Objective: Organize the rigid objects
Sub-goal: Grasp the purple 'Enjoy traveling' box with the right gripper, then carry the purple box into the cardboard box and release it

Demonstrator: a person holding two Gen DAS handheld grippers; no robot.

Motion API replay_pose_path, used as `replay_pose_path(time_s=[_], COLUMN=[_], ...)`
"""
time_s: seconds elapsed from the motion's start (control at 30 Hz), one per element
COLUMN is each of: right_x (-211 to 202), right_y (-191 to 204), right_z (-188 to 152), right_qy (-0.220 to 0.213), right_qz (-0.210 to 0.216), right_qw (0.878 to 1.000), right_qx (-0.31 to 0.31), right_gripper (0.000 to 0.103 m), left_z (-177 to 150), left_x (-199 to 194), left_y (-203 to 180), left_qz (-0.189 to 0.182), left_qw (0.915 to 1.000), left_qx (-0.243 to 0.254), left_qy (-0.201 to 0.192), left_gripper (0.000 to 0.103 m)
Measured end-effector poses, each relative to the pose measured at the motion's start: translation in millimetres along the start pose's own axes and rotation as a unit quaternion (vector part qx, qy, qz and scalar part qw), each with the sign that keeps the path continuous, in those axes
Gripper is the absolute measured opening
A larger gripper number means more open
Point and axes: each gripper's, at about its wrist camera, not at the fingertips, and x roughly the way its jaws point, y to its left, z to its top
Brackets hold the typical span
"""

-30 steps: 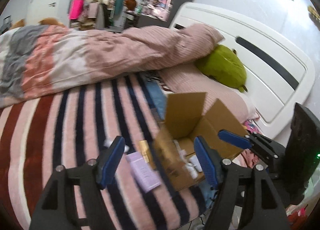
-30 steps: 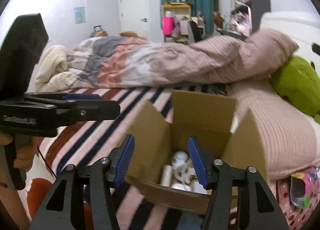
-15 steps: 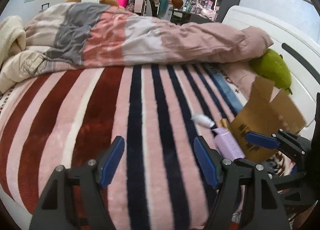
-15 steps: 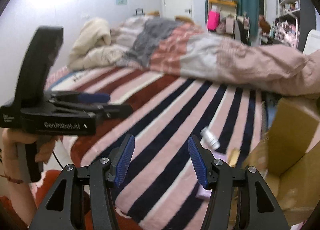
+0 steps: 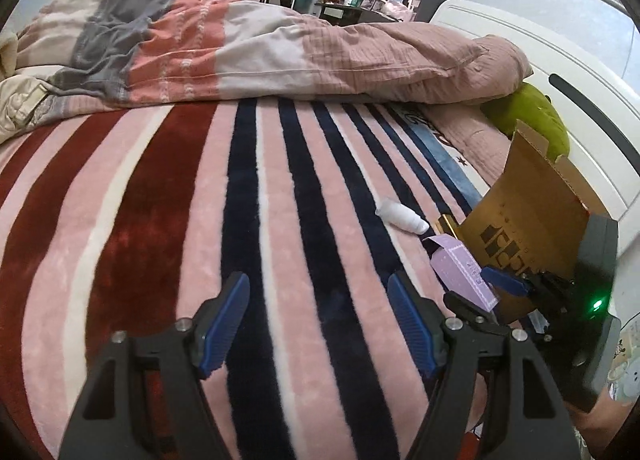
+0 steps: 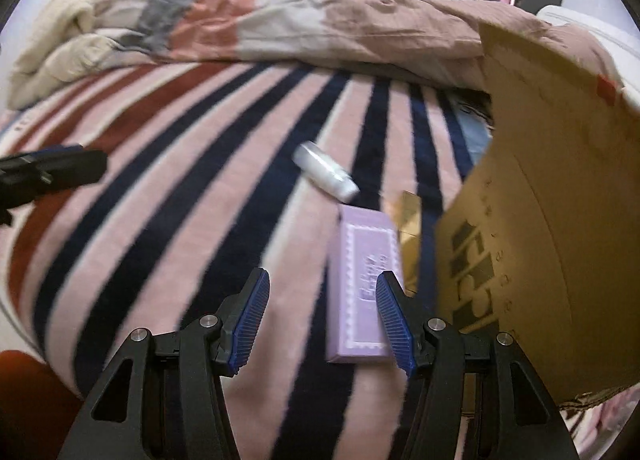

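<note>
right gripper [image 6: 322,320] hangs jaws apart and empty over the lilac box [image 6: 366,284] — lined up, by the look of it, to pick it. box, white tube [image 6: 326,173] and gold item [image 6: 410,215] lie on the striped blanket [image 6: 180,199] beside the cardboard box [image 6: 540,240], near the bed's edge. left gripper [image 5: 320,320] released, idle — over bare blanket.

Lilac box [image 6: 366,284]: flat on striped bed, beside the carton.
White bottle [image 6: 326,175]: lying on its side, just beyond.
Cardboard carton [image 6: 540,260]: upright, flaps open.
</note>
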Motion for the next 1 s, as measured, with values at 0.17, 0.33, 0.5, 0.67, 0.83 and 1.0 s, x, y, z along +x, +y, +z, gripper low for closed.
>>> replay_pose_path(time_s=[0.17, 0.33, 0.5, 0.67, 0.83, 1.0], right_x=[16.7, 21.3, 5.1, -8.7, -19.5, -56.7], right_y=[4.5, 3.4, 13.5, 41.2, 52.9, 47.4], right_z=[-2.2, -9.4, -8.1, -5.6, -2.3, 8.1], right_qy=[0.019, 0.024, 0.003, -0.005, -0.025, -0.080], right_qz=[-0.074, -0.075, -0.005, 0.081, 0.109, 0.138], right_qw=[0.996, 0.996, 0.999, 0.994, 0.991, 0.985], right_qx=[-0.043, -0.047, -0.045, -0.069, -0.076, -0.069], right_gripper=[0.052, 0.042, 0.037, 0.037, 0.037, 0.033], left_z=[-0.3, -1.9, -3.1, -3.8, -4.3, 2.9], left_x=[-4.3, -4.2, -3.8, -1.2, 4.8, -4.9], left_y=[3.9, 8.4, 12.1, 12.3, 9.5, 1.4], left_qz=[-0.006, 0.000, 0.000, -0.014, -0.040, -0.087], left_qw=[0.9998, 0.9998, 0.9996, 0.9995, 0.9987, 0.9956], left_qx=[-0.015, -0.018, -0.027, -0.030, -0.028, -0.034], left_qy=[-0.009, -0.005, -0.003, 0.002, 0.012, 0.005], left_gripper=[0.069, 0.069, 0.069, 0.069, 0.069, 0.069])
